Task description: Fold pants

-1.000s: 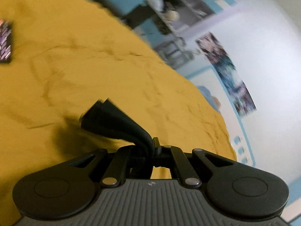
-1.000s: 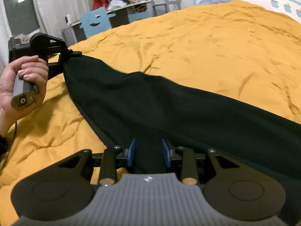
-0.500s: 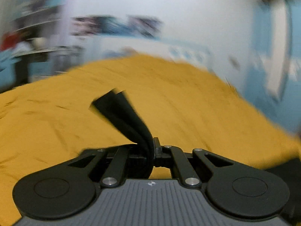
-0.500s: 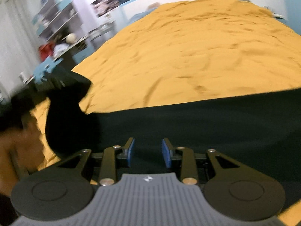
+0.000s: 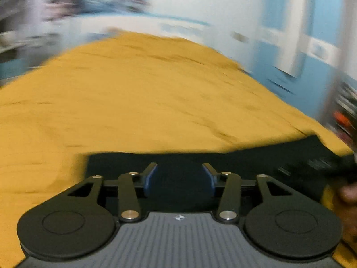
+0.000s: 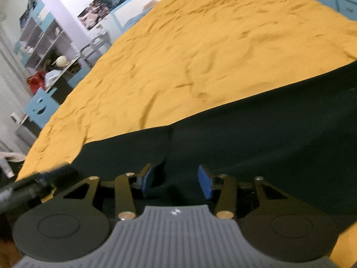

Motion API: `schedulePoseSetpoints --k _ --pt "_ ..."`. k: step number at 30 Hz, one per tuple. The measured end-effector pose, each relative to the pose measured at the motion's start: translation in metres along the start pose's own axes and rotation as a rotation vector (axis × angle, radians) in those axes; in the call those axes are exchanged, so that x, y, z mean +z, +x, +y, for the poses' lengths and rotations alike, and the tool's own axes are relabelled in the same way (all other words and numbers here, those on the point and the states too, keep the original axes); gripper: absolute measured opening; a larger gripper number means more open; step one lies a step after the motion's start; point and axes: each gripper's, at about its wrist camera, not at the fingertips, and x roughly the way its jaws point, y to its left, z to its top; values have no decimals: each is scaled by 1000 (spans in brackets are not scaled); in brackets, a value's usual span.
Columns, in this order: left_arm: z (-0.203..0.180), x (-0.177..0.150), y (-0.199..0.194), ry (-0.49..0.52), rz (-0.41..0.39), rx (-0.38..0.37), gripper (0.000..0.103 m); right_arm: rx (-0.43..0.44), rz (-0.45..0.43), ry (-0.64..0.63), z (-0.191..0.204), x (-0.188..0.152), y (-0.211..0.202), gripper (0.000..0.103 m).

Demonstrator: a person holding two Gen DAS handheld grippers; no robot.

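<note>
A: Item one, the pants (image 6: pixel 256 134). We log them as dark cloth lying flat on the yellow bedspread (image 6: pixel 200 51), across the near part of the bed and running off to the right. A doubled edge shows near the middle of the right view, so we judge one fold is already laid.

B: Item two, the left tongs (image 5: pixel 179 178). Jaws stand well apart, blue pads bare, nothing between them. They hover over the near left end of the cloth (image 5: pixel 200 163). We take it they are free so the cloth can settle.

A: Item three, the right tongs (image 6: pixel 176 178). Jaws apart as well. A flap of cloth stands just beside the left pad (image 6: pixel 148 178); we cannot tell whether it touches. We count nothing as gripped.

B: Reason for the placing, as we judge it: both tools sit over the near edge, well placed to smooth the fold or take fresh corners for the next one.

A: Item four, poorly seen. The left view is smeared by motion; the wall, the posters and the blue panels on the right do not resolve. At its right edge we note a dark blurred shape (image 5: pixel 316 165) and some skin (image 5: pixel 348 192), probably the other tool and a hand; unconfirmed.

B: In the right view, a dark bar (image 6: pixel 33 183) crosses the near left corner, likely the other tool. The far end of the pants is cut off at the right edge. Shelves (image 6: pixel 44 40) and a blue chair (image 6: pixel 40 107) stand far left.
</note>
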Motion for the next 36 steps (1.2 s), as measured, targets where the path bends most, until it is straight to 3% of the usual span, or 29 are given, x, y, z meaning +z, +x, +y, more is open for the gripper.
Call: schedulePoseSetpoints --k 2,5,8,11,12,14,15,16,20,25,30,33,36 --pt "40 0 -9 -101 -24 109 56 36 27 10 8 -1 11 45" --pt "85 -7 -5 -274 -4 150 56 67 60 69 15 -3 30 48" --pt "120 -24 12 -447 89 123 56 81 76 163 16 -5 46 48" --pt "129 -29 20 -521 122 60 56 90 87 244 14 -6 61 46" --pt "129 -28 21 -524 128 43 56 101 88 258 14 -6 65 46" --pt "125 -29 20 -514 141 16 56 126 99 270 13 -6 73 32" --pt "124 -30 19 -508 151 6 56 136 120 269 14 -6 78 11" --pt "120 -29 22 -501 162 -3 56 140 148 267 15 -6 84 1" --pt "114 -40 21 -462 177 -15 56 168 125 234 22 0 70 0" --pt "116 -43 18 -490 165 -59 56 218 67 225 20 4 34 0" --pt "98 -48 38 -355 311 13 55 110 115 138 13 -10 44 2" --pt "89 -48 37 -300 314 35 55 60 129 70 14 -18 43 1" --pt "91 -47 35 -313 296 22 55 -30 80 -14 19 -14 32 5"
